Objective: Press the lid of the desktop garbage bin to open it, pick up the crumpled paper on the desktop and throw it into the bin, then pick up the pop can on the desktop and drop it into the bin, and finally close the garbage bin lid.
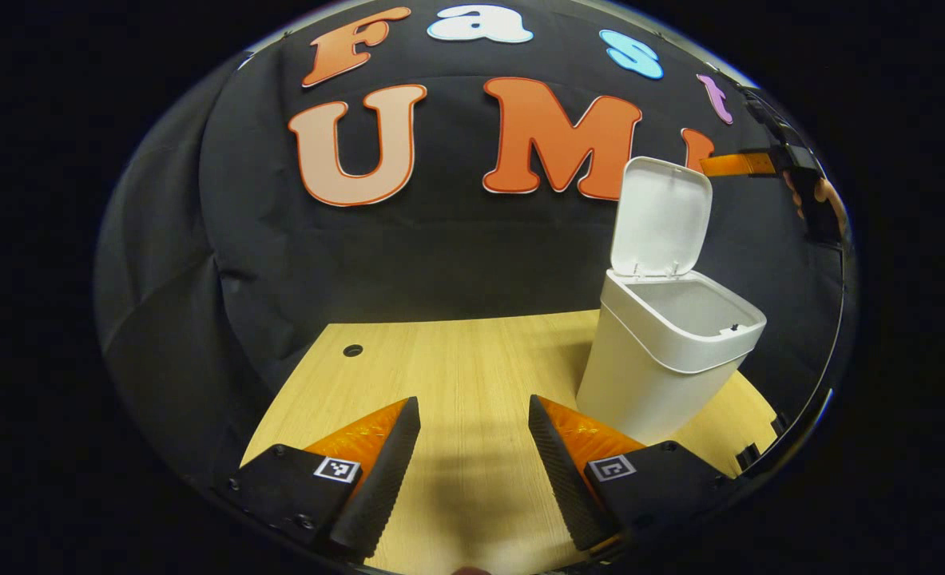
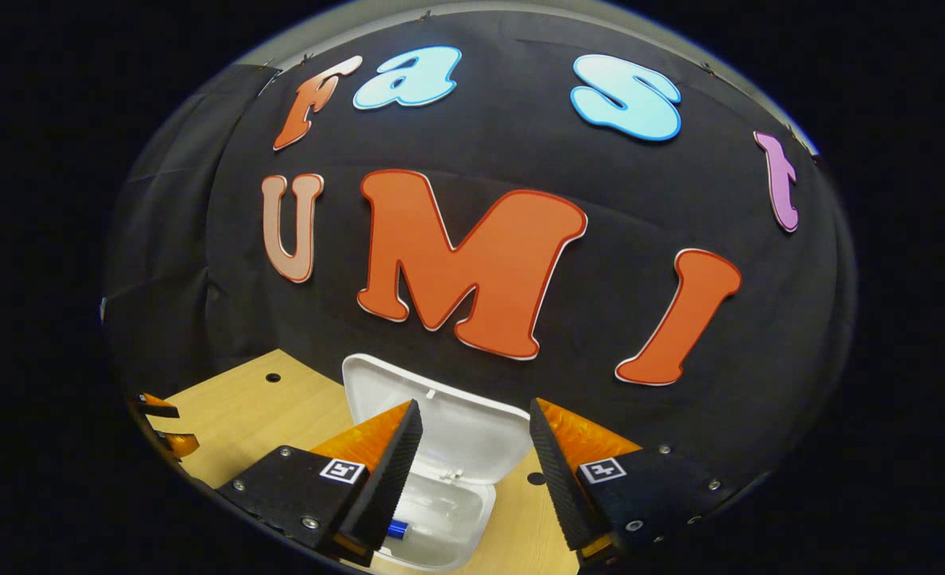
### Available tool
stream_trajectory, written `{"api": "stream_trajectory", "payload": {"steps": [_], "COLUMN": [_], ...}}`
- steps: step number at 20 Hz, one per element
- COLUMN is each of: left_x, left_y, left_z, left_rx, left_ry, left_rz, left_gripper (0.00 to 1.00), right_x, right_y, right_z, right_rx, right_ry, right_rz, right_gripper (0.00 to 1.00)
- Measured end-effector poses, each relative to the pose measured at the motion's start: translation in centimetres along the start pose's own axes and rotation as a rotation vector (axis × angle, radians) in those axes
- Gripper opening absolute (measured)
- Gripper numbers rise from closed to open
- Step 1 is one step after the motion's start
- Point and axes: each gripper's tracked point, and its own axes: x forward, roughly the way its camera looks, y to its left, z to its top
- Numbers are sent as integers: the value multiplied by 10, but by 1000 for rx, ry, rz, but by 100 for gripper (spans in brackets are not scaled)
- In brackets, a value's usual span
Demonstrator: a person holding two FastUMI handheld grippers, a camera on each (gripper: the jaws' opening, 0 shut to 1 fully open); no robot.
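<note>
- The left gripper view sits low over the table [image 1: 456,359], looking level across the wood toward the back wall [image 1: 456,239], with its own tongs [image 1: 474,447] in the foreground.
- From there the bin [image 1: 664,351] stands near, to the right of centre, seen from the side and slightly above, its lid [image 1: 662,216] raised upright.
- The right gripper view rides higher and close over the bin [image 2: 440,511], facing the wall [image 2: 520,120] and tipped so the open mouth lies between its tongs [image 2: 476,455].
- Both views share the bin, its lid [image 2: 440,423], the table's far edge [image 2: 232,415] and the wall.
- The other tongs [image 1: 768,164] show at the left gripper view's upper right edge.
</note>
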Motion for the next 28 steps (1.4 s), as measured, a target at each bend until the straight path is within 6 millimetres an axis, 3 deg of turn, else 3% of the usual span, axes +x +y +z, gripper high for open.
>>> {"api": "stream_trajectory", "payload": {"steps": [3,6,10,13,20,28], "left_x": [-5,-12,-19,-20,-11,-2], "left_y": [15,30,48,57,59,45], "left_z": [-3,-5,-12,-18,-23,-29], "left_rx": [-17,-32,-66,-77,-67,-26], "left_ry": [-2,-4,3,12,32,53], "left_rz": [32,66,101,115,67,-7], "left_gripper": [88,87,88,88,88,88], "right_x": [14,29,56,64,35,-1], "right_y": [-1,0,7,15,37,54], "right_z": [24,33,18,1,-27,-70], "right_rx": [2,18,58,115,142,156], "right_ry": [-35,-41,19,83,164,240], "right_rz": [-5,-18,-16,-8,12,0], "right_gripper": [82,82,82,82,80,80]}}
